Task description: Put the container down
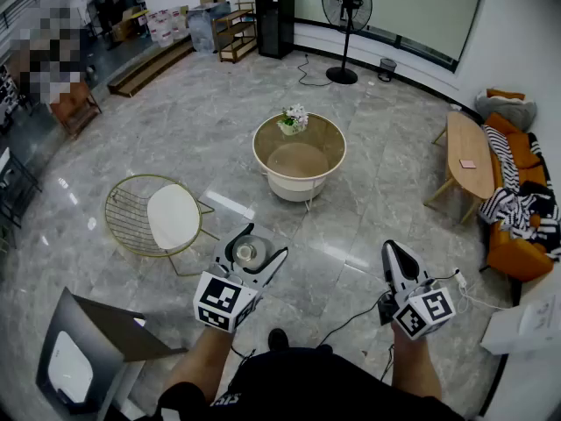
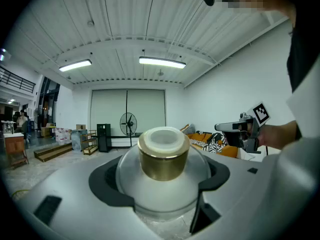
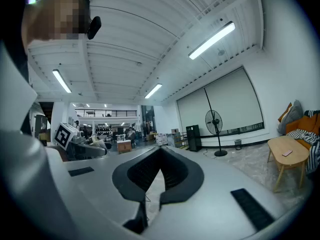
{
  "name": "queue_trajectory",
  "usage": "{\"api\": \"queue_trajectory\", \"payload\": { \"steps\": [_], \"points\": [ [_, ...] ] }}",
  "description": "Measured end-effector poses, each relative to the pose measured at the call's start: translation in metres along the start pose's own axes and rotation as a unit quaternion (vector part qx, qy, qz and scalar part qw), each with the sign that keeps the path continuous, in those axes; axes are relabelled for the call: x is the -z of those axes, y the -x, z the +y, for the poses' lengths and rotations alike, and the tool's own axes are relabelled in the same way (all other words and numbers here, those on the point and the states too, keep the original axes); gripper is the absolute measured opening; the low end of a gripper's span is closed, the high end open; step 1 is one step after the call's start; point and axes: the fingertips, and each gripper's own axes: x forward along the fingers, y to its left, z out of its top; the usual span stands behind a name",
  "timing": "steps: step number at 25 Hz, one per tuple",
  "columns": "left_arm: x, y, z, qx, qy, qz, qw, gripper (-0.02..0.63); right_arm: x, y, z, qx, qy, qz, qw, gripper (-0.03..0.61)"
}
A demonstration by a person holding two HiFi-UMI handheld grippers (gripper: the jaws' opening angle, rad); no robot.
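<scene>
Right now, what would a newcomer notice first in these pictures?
The clear, gold-capped container stands out first, gripped between the jaws of the left gripper, low in the head view. Beyond it, a round table with flowers stands mid-floor. The right gripper is shut and empty.

I see an evenly bright room, lit by ceiling strip lights (image 2: pixel 162 62) that glare off the glossy floor (image 1: pixel 219 121). Fisheye bends my edges, and corners go black
</scene>
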Motion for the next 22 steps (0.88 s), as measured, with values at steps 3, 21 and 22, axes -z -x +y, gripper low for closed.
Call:
{"api": "queue_trajectory", "payload": {
  "steps": [3,21,22],
  "points": [
    [0.006,0.003,-0.003,-0.001,0.006,0.005,1.0,0.347,-0.001,0.004,-0.001,-0.002,0.008,0.004,1.0,0.009],
    [0.028,0.043,0.03,0.027,0.01,0.005,0.9996,0.347,0.002,-0.024,0.085,0.003,0.109,0.026,0.994,0.014],
    [0.03,0.045,0.032,0.028,0.01,0.007,0.9995,0.347,0.004,-0.024,0.086,0.005,0.105,0.027,0.994,0.014]
  ]
}}
